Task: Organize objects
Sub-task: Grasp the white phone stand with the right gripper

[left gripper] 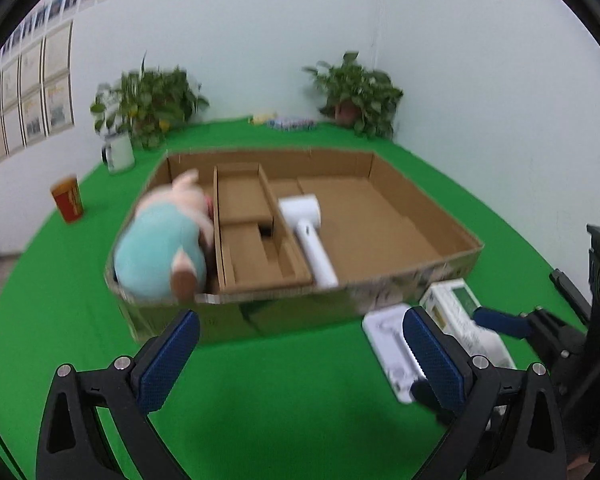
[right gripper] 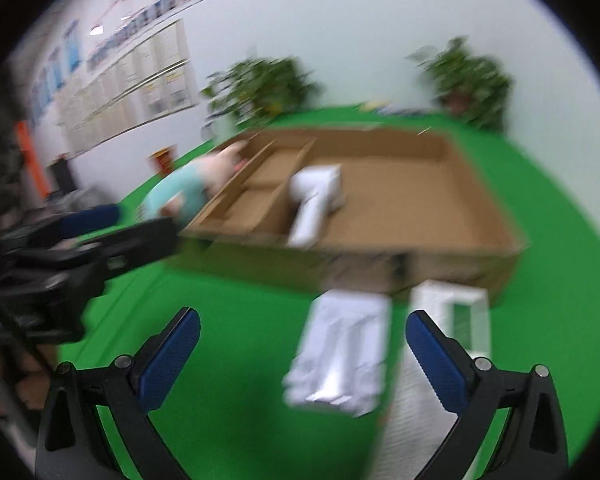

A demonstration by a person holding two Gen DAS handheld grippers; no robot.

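A shallow cardboard box (left gripper: 428,276) (right gripper: 484,184) lies on the green cloth. In its left compartment rests a pink plush pig in a teal shirt (left gripper: 162,250) (right gripper: 188,188). A white hair dryer (left gripper: 306,230) (right gripper: 314,204) lies in the middle beside a cardboard insert (left gripper: 246,236). My left gripper (left gripper: 300,344) hangs open in front of the box, nothing between its fingers. My right gripper (right gripper: 302,346) is open above a flat white packet (right gripper: 340,356), not touching it. The packet (left gripper: 392,344) and a white-green box (left gripper: 456,308) (right gripper: 456,316) lie before the box's right corner.
Two potted plants (left gripper: 148,100) (left gripper: 356,92) stand at the far wall, with a white jug (left gripper: 118,154) and small items (left gripper: 284,121) between them. A red-gold cup (left gripper: 68,200) stands at the left. The other gripper (left gripper: 500,320) (right gripper: 92,216) shows at each view's side.
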